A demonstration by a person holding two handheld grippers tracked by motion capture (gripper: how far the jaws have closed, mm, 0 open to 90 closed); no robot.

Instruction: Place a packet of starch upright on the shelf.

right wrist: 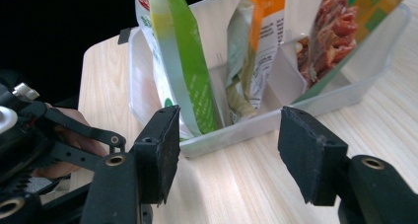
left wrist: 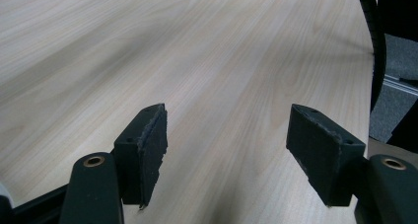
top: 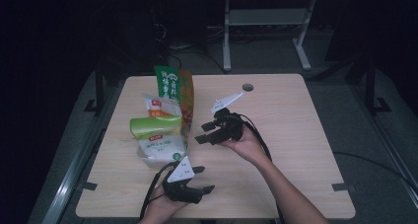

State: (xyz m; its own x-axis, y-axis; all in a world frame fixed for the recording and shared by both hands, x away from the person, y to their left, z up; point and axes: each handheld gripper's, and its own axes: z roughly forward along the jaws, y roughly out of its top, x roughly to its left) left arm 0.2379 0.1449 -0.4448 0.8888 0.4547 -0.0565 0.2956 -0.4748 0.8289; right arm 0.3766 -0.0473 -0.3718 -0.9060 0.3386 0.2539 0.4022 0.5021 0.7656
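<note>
Both the left gripper [top: 203, 179] and the right gripper [top: 203, 133] gape empty; the pouches [right wrist: 185, 71] in the bin [right wrist: 256, 128] look light, crinkly (pinch top edges).

One table [top: 276, 135], light wood. One clear plastic bin [right wrist: 305, 113] at about 9 o'clock of the table's middle, split by dividers. Three snack bags standing in it: one tall green-and-orange bag [top: 175, 93] at the 12 o'clock end, one white-and-orange bag [top: 160, 108] in the middle, one green-and-white bag [top: 155, 135] at the 6 o'clock end. Two handheld grippers: left gripper [top: 199, 180] and right gripper [top: 202, 133]. One round hole [top: 247, 87] in the tabletop at 12 o'clock.
</note>
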